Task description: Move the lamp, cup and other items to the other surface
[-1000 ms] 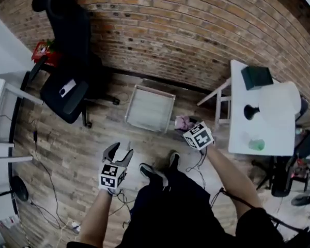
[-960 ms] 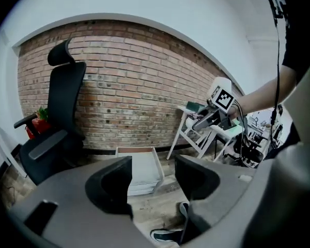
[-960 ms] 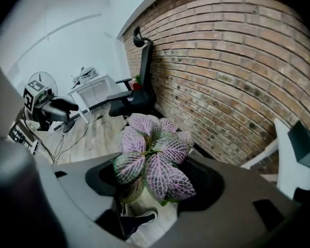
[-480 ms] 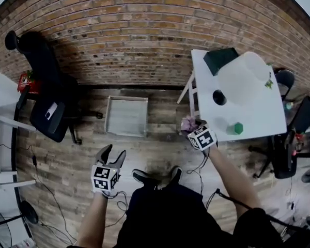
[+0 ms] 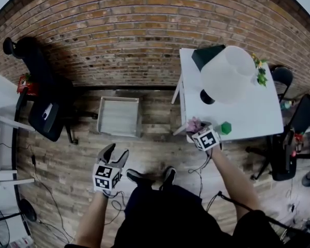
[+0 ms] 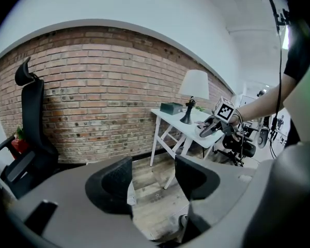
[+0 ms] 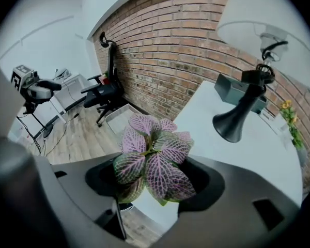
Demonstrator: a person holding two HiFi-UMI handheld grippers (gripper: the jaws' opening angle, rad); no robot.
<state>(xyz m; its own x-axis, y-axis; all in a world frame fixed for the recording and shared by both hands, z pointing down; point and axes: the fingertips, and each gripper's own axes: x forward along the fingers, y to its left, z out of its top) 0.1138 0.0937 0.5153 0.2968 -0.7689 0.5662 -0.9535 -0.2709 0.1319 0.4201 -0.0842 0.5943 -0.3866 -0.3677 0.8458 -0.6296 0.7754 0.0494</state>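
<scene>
A white rectangular table has much of its top hidden by the white-shaded lamp with a black flared base, whose shade is cut off in the right gripper view. The left gripper hangs over the wooden floor, jaws apart and empty. The right gripper clamps a small plant with pink-veined green leaves over the table's near corner; the leaves hide its pot. A small green cup stands just beside.

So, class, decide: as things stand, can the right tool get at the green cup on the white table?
Probably not to grasp it: the right tool is shut on the plant. The green cup stands close by on the table, nothing visibly between.
</scene>
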